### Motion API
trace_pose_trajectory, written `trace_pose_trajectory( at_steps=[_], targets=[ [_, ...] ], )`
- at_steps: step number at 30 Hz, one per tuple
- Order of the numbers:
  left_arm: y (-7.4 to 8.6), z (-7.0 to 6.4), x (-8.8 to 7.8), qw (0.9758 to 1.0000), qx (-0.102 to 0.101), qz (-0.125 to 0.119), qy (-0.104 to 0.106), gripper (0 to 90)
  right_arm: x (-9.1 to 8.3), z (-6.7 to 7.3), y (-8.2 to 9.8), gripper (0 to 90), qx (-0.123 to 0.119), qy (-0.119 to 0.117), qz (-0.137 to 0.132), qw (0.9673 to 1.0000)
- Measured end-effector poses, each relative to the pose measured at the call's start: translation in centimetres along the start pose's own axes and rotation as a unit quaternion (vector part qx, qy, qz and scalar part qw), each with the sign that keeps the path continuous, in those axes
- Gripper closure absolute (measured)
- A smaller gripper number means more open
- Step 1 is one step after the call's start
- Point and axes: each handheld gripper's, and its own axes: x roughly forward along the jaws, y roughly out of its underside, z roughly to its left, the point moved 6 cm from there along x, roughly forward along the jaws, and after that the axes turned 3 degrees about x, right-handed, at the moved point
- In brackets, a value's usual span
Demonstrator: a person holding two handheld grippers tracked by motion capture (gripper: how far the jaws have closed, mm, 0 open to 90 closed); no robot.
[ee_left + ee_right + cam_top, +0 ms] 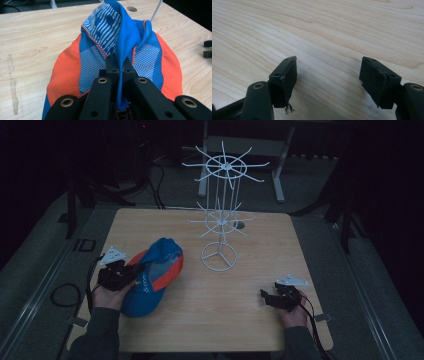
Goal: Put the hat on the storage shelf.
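Light wood table (240,305) under pretty dim lighting, dark room all around. Nearest the person, the right claw (328,75) sits low over bare wood at the near right, jaws spread wide with nothing between them. Over at the near left, the left claw (117,66) is pinched tight on a fold of blue fabric from the blue and orange mesh bag (152,275) (it lies on the table, left of middle). Farther back stands a white wire rack (220,210), well apart from both.
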Motion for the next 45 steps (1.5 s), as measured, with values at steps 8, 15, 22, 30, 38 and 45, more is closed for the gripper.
trace_pose_trajectory(
  at_steps=[8,15,22,30,38,45],
  targets=[
    [-1.0,0.6,-0.2,0.9999,0.011,-0.007,-0.003,89.3,0.0,0.0,0.0,30.2,0.000,0.000,0.000,1.0000],
    [-1.7,0.8,-0.4,0.9997,0.018,-0.018,0.001,89.3,0.0,0.0,0.0,30.2,0.000,0.000,0.000,1.0000],
    [-2.6,0.9,-0.3,0.9992,0.026,-0.027,0.010,89.3,0.0,0.0,0.0,30.2,0.000,0.000,0.000,1.0000],
    [-3.4,1.1,-0.7,0.9985,0.022,-0.044,0.021,89.3,0.0,0.0,0.0,30.1,0.000,0.000,0.000,1.0000],
    [-4.5,1.5,-1.2,0.9976,0.019,-0.060,0.027,89.3,0.0,0.0,0.0,30.1,0.000,0.000,0.000,1.0000],
    [-5.1,1.7,-1.6,0.9966,0.016,-0.073,0.035,89.3,0.0,0.0,0.0,30.1,0.000,0.000,0.000,1.0000]
  ],
)
